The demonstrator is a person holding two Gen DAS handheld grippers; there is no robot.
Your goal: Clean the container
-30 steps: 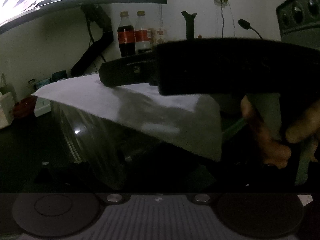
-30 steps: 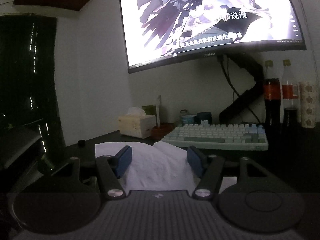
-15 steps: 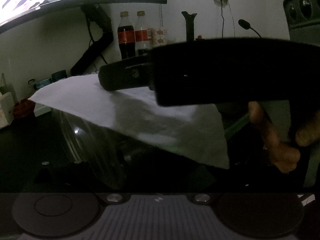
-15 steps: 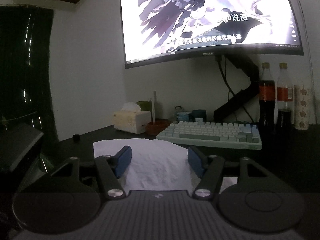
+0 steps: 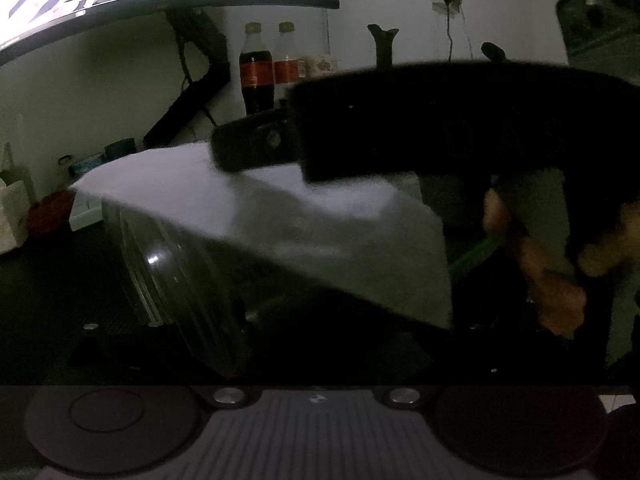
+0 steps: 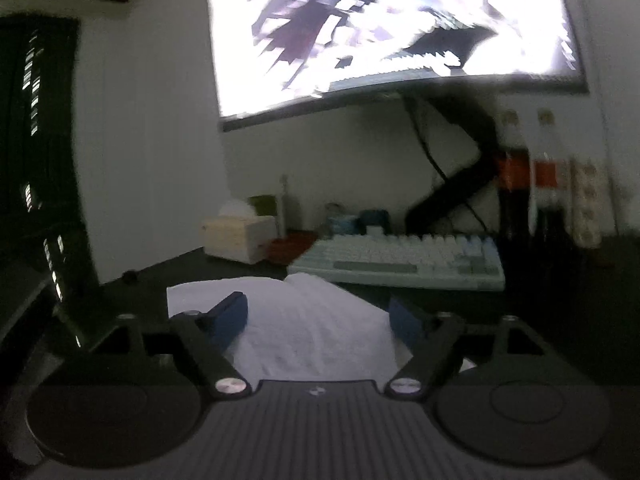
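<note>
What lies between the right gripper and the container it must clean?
Only the white tissue, draped over the clear container. It lies between the right gripper's opening jaws; nothing else visible intervenes.

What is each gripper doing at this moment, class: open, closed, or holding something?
Left gripper: its fingers are out of view, so it cannot be told.
Right gripper: jaws opening, with the white tissue lying between them; the pads look clear of it.

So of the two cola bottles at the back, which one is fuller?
The left bottle: dark cola reaches its neck. The right bottle beside it looks clear above its red label.
</note>
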